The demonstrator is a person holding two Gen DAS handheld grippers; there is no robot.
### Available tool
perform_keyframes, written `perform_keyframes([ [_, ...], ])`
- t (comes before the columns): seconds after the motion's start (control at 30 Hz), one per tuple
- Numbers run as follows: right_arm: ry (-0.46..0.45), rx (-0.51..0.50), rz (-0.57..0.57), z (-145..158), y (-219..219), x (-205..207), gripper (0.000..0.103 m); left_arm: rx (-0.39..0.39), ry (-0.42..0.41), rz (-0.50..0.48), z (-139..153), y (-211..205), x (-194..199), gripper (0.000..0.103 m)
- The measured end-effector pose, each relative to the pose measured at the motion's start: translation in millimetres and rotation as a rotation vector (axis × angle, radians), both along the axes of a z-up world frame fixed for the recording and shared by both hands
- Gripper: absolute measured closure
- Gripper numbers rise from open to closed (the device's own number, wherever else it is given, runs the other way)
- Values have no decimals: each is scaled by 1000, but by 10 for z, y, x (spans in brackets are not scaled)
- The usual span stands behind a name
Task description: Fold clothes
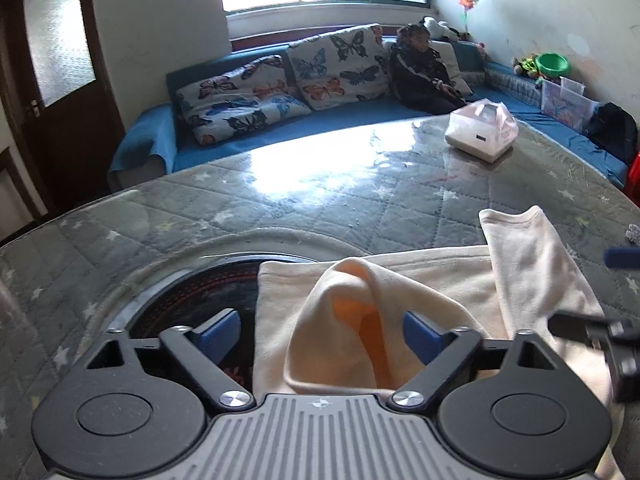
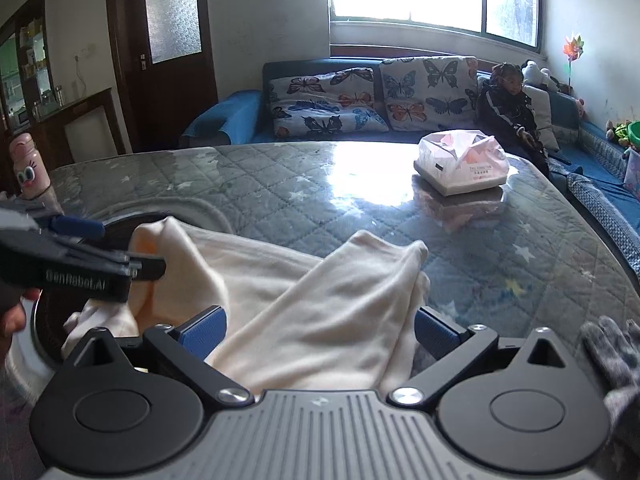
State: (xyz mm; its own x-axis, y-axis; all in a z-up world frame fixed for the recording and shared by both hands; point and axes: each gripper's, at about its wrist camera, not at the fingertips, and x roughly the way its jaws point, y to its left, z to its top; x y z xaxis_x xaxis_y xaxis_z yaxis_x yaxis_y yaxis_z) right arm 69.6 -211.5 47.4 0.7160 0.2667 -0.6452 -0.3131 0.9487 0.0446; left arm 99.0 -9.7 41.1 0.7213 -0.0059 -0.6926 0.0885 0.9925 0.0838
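Observation:
A cream garment (image 1: 440, 280) lies bunched on the glass-topped table (image 1: 320, 184) near its front edge. In the left wrist view a raised fold of it stands between the wide-apart blue pads of my left gripper (image 1: 322, 334), which is open. In the right wrist view a sleeve or folded flap of the garment (image 2: 320, 308) runs between the spread pads of my right gripper (image 2: 320, 330), also open. The left gripper shows from the side in the right wrist view (image 2: 100, 256), over the garment's left end.
A white box in a pink bag (image 2: 460, 166) sits far right on the table. A round dark inset (image 1: 192, 292) lies under the garment's left part. A pink bottle (image 2: 28, 168) stands at the left edge. A sofa with a seated child (image 2: 508, 100) is behind.

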Motion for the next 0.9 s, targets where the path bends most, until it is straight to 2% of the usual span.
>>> perform_keyframes([
  [0.07,11,10,-3,-13,11,109,6,-7,7,-24,-37,-5,27,33],
  [0.13,28,20,0,-37,35,224,11,-19,14,-46,-68,-5,40,48],
  [0.2,44,18,8,-66,86,310,15,-32,23,-60,-95,4,57,69],
  [0.27,56,10,19,-105,141,389,22,-52,27,-69,-105,25,48,82],
  [0.37,83,2,30,-175,210,477,36,-63,10,-65,-73,66,-18,94],
  [0.47,102,-10,31,-243,270,507,41,-74,-15,-32,-8,146,-110,95],
  [0.53,81,-49,27,-257,312,495,52,-84,-24,-17,29,218,-165,95],
  [0.6,66,-83,19,-257,341,487,71,-90,-29,7,56,277,-209,95],
  [0.77,69,-92,6,-216,316,466,92,-97,-41,4,107,311,-292,95],
  [0.9,74,-100,4,-211,323,467,94,-88,-42,-9,106,279,-301,95],
])
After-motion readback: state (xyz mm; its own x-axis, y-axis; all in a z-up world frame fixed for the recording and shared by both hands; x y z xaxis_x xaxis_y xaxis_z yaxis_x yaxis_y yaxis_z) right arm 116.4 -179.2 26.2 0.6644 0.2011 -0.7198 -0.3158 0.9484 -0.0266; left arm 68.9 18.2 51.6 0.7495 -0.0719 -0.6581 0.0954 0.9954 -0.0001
